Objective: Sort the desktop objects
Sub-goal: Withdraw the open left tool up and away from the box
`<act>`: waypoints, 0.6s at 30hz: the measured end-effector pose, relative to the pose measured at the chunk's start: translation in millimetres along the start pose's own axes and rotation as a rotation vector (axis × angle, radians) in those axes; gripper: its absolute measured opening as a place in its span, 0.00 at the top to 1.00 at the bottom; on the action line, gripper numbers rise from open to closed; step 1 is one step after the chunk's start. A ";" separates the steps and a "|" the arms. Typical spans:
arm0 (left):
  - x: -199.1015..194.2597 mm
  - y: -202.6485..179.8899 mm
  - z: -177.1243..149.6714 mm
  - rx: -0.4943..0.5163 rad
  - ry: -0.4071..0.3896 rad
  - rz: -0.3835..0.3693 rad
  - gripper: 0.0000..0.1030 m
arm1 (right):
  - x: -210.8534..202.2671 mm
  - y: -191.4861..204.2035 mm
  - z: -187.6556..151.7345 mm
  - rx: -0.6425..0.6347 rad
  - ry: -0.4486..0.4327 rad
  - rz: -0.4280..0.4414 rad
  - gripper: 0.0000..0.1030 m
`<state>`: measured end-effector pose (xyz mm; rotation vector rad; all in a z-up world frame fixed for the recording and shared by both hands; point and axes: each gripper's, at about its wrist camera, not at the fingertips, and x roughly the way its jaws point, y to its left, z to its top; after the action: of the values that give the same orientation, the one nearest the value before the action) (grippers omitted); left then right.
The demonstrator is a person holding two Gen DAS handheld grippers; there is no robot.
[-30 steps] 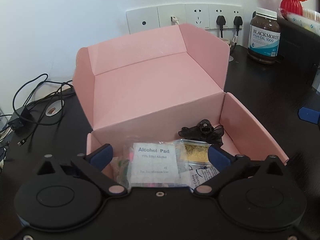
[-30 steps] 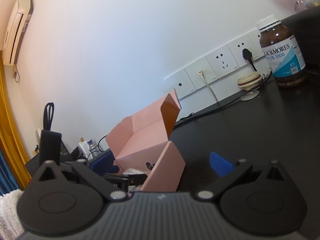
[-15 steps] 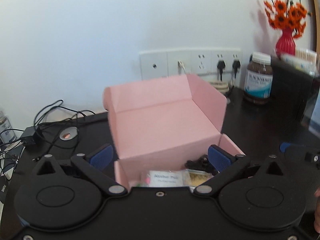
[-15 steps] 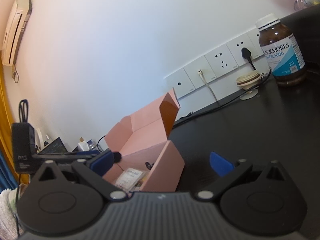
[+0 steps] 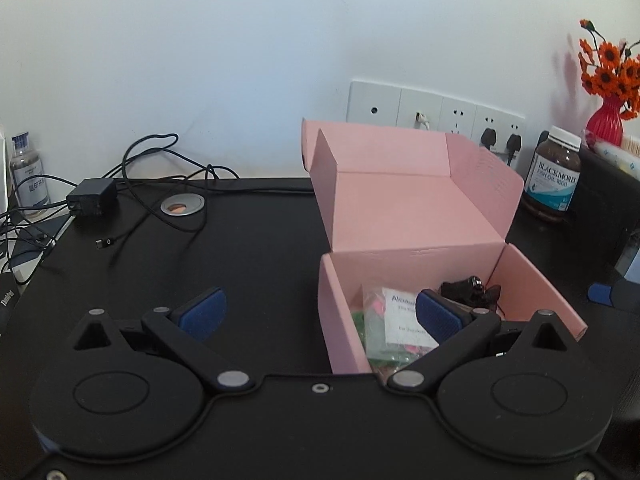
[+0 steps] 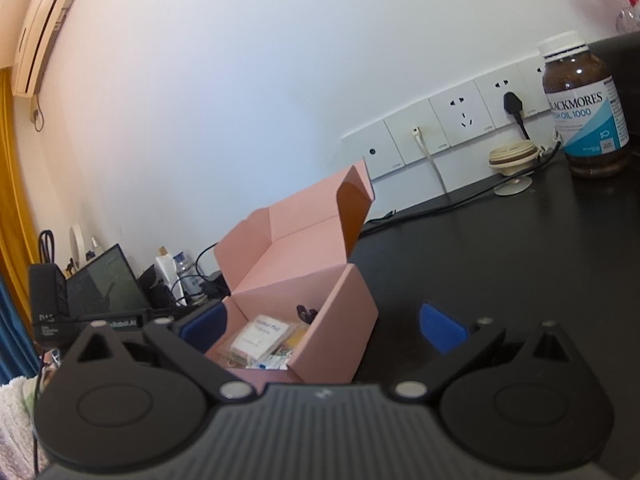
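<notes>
We hold both the left gripper (image 5: pixel 320 314) and the right gripper (image 6: pixel 322 326) wide open and empty beside the pink box (image 5: pixel 416 216), where the alcohol pad (image 5: pixel 404 316) already lies, so a careless swing could knock its light raised lid.

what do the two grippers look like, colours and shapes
The left gripper and the right gripper look alike: black bodies with two round discs, triangular cut-outs, silver pivot screws and angled black arms ending in blue pads. The right one has a ribbed grey top.
</notes>
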<state>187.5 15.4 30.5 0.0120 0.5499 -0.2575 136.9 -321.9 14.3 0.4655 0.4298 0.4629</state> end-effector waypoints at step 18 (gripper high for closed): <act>-16.5 2.6 -20.0 -0.018 -0.100 -0.093 0.00 | 7.2 -0.4 0.6 0.004 0.034 -0.002 0.01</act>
<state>164.4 23.4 21.8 -0.0437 0.4538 -0.3423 143.1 -318.7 12.5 0.4612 0.4639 0.4686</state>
